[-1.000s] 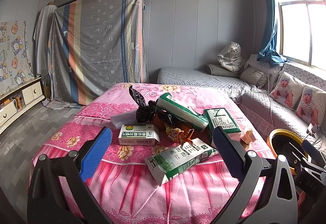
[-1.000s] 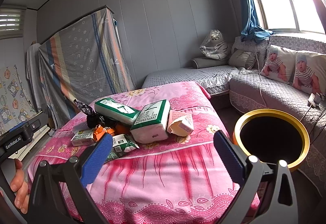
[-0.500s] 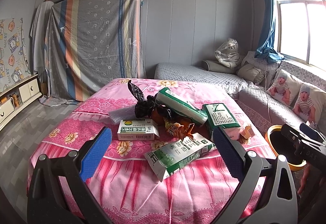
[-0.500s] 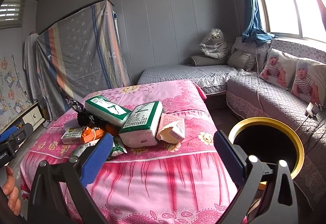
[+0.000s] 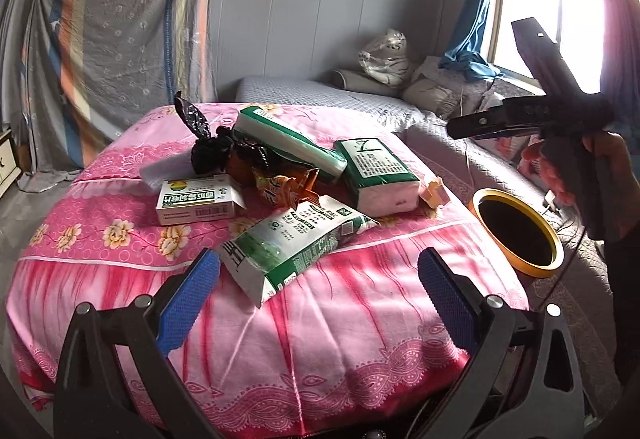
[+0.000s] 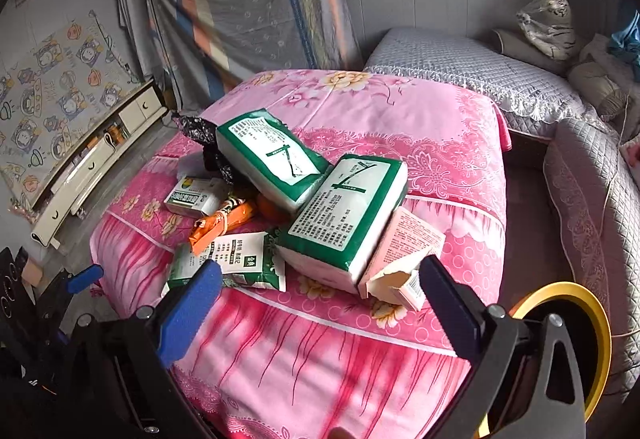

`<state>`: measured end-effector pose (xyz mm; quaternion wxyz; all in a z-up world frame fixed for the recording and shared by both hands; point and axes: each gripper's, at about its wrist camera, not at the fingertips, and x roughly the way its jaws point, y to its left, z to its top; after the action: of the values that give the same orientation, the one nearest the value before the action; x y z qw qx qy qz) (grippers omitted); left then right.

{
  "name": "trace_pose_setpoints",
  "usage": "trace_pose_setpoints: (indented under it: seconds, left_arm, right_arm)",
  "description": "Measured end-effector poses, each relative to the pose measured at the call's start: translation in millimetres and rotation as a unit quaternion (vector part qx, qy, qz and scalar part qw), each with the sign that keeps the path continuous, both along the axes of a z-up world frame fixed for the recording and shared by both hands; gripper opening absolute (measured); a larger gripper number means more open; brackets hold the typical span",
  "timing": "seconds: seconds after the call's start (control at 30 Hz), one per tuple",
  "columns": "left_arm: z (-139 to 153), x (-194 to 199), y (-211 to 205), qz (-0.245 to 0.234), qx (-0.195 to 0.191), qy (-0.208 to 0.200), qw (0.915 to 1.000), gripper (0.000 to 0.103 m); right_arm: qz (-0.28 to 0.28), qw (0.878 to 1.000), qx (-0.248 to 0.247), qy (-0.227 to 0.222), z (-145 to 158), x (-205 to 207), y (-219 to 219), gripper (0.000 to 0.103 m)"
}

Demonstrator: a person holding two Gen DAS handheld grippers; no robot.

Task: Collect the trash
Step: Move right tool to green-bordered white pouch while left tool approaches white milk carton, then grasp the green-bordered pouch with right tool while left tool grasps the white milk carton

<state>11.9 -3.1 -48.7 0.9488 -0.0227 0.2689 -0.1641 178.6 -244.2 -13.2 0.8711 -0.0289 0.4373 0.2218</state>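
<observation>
We found the trash heaped on the pink-covered desk (image 5: 360, 303). The left gripper (image 5: 318, 291) was spread wide and empty, with the green-and-white packet (image 5: 296, 243) just beyond its fingertips. The right gripper (image 6: 320, 297) was likewise spread, the torn pink carton (image 6: 400, 259) close before it. The yellow-rimmed bin (image 5: 518, 231) stood beside the desk.

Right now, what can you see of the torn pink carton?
The pink carton is a small pale cardboard box with fine print on its upper face. Its near end is ripped open, with ragged flaps, and it looks crushed. It lies tilted on the pink cover near the table's right edge, leaning against the nearer tissue pack. The left view shows only a corner behind that pack. Neither gripper touches it.
</observation>
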Motion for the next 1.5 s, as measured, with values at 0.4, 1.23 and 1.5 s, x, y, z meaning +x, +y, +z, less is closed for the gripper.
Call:
trace_pose_setpoints:
  seconds: [0.4,1.23,1.5]
  left_arm:
    - [7.5,23.9,24.9,0.064,0.076,-0.035,0.9944,0.095]
    - [-33.7,102.3,18.5,-0.161,0.132,0.051,0.9767,0.095]
    - [-42.1,129.0,1.2,-0.2,0.175,0.073,0.9613,0.095]
  right_arm:
    - [-0.008,0.98,-0.11,0.166,-47.5,103.1,58.5,0.095]
    - [-0.026,0.957,-0.176,0.229,-119.8,164.2,49.7,0.095]
    - [-0.029,0.982,-0.078,0.172,-83.9,143.5,8.3,0.053]
